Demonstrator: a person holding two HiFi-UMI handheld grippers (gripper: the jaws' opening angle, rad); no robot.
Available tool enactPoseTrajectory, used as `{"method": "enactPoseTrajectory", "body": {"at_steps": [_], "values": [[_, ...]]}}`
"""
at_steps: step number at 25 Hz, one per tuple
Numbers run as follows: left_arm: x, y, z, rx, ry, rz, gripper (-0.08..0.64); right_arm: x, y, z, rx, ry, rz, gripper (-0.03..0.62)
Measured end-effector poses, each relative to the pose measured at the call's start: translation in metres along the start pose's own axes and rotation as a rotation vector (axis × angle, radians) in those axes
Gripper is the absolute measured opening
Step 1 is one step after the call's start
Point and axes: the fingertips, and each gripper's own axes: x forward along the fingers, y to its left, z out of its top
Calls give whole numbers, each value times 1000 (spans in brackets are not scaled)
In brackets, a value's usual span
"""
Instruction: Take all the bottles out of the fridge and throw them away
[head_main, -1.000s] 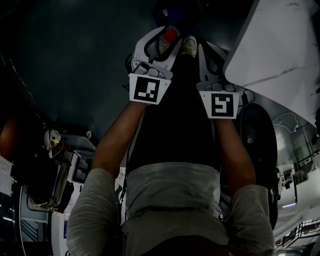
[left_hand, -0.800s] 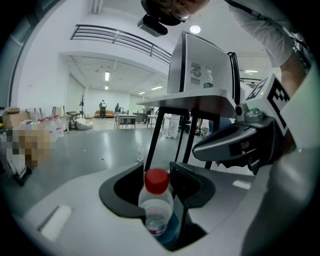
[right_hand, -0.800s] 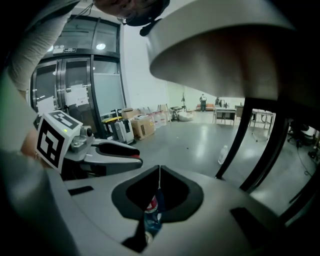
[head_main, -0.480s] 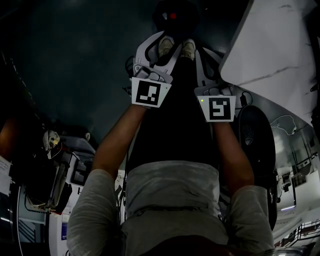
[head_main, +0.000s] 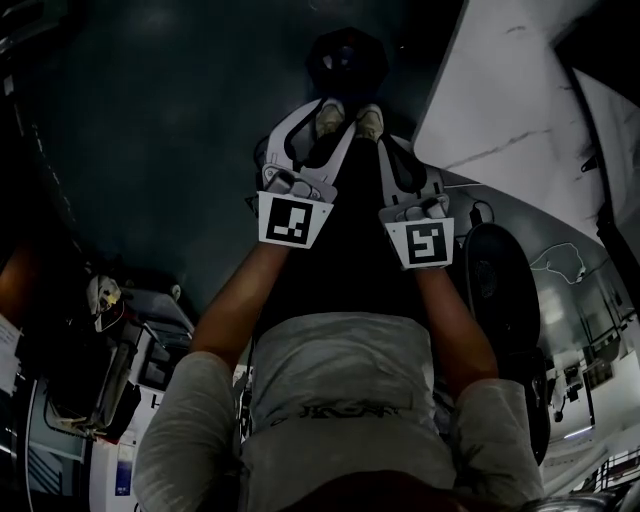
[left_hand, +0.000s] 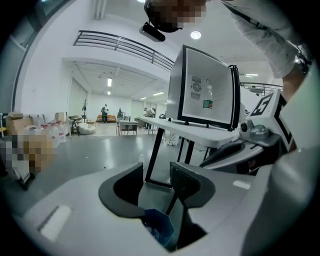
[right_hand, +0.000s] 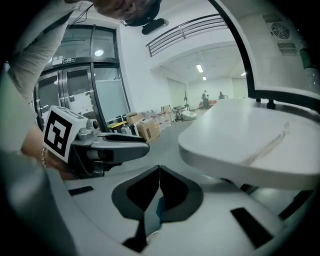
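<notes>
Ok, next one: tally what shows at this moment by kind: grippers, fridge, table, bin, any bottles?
grippers: 2 (left gripper, jaws apart with nothing between them; right gripper, jaws together)
fridge: 1
table: 1
bin: 1
bottle inside the fridge: 1
Total: 6

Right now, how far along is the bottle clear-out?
Done: a red-capped bottle has just dropped into the dark round bin. In hand: nothing; the left gripper is open and empty, the right gripper shut and empty. Left: at least one clear green-labelled bottle in the small white black-framed fridge.
</notes>
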Motion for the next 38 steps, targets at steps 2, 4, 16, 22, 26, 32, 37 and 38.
{"method": "enactPoseTrajectory", "body": {"at_steps": [2, 4, 16, 22, 26, 32, 37, 38], "values": [[-7, 0, 16, 3, -10, 1, 160, -6, 5, 7, 8, 2, 12, 9], [-14, -2, 31, 6, -16, -1, 160, -13, 11, 13, 11, 4, 26, 9], [-45, -3, 116, -24, -66, 17, 160, -46, 15, 84, 11, -43, 42, 9], [-54, -5, 157, -51, -94, 12, 160, -60, 14, 127, 4, -87, 68, 9], [-63, -7, 188, -18, -120, 2, 158, -70, 15, 162, -30, -112, 72, 9], [-79, -13, 231, -82, -146, -3, 158, -91, 15, 214, -81, -152, 70, 8], [-88, -17, 269, -58, -173, -13, 153, -110, 11, 254, -108, -179, 56, 8], [-91, -18, 276, -54, -180, -13, 150, -114, 12, 261, -115, -182, 57, 8]]}}
